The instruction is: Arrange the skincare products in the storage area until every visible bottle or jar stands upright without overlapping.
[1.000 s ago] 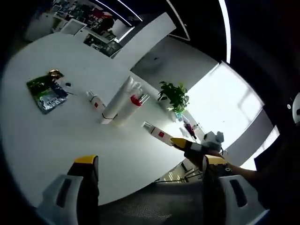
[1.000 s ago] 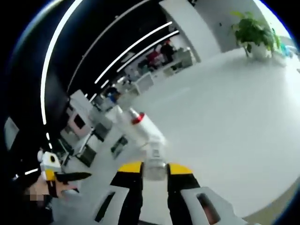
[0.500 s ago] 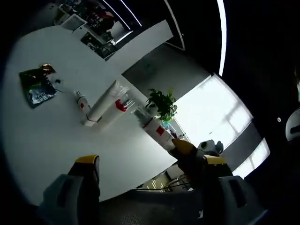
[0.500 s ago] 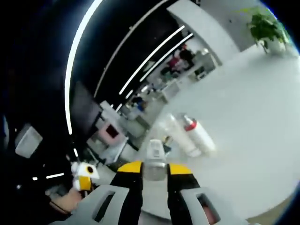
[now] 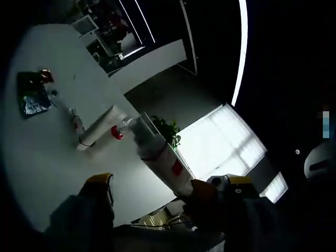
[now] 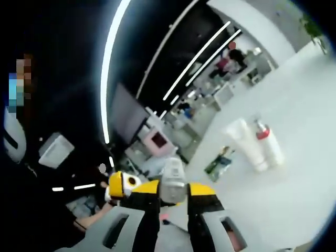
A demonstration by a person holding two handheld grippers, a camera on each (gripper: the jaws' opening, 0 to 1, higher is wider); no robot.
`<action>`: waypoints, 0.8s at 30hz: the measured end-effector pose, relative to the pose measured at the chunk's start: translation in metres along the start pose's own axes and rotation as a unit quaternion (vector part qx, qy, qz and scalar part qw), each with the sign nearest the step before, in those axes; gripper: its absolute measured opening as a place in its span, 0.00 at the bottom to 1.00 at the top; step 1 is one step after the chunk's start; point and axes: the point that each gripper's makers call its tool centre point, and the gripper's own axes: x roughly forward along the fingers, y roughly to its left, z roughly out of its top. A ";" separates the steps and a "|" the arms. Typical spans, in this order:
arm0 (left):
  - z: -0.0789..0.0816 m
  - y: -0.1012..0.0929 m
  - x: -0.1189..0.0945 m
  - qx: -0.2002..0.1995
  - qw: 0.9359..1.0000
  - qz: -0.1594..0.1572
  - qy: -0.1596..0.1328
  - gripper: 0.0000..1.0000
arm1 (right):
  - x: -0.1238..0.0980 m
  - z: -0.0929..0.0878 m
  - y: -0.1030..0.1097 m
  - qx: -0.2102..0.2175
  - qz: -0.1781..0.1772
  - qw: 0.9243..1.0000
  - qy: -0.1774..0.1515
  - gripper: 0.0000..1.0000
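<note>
Above the white desk (image 5: 47, 157), right tool (image 6: 172, 190) grips a clear-capped bottle (image 6: 172, 181).
Left tool (image 5: 170, 184) stands wide open, holding nothing.

My right hand-held gripper (image 6: 172, 190): yellow-tipped jaws drawn in close, clamped on a small clear-capped white bottle (image 6: 173, 178) raised off the tabletop. From the left gripper view it enters low right, gripping that bottle's base. My left hand-held gripper (image 5: 167, 184): jaws spread wide, nothing between them. It appears at left in the right gripper view.
</note>
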 end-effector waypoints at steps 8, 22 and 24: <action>0.010 -0.009 -0.002 0.019 0.999 -0.012 -0.027 0.46 | 0.007 -0.014 0.020 0.005 0.038 0.999 0.017 0.11; 0.019 -0.013 -0.009 0.055 0.998 -0.007 -0.030 0.27 | 0.015 -0.019 0.025 -0.010 0.057 0.998 0.033 0.14; 0.016 -0.013 -0.008 0.074 0.997 -0.001 -0.014 0.25 | 0.015 -0.025 0.021 -0.040 0.048 0.997 0.053 0.16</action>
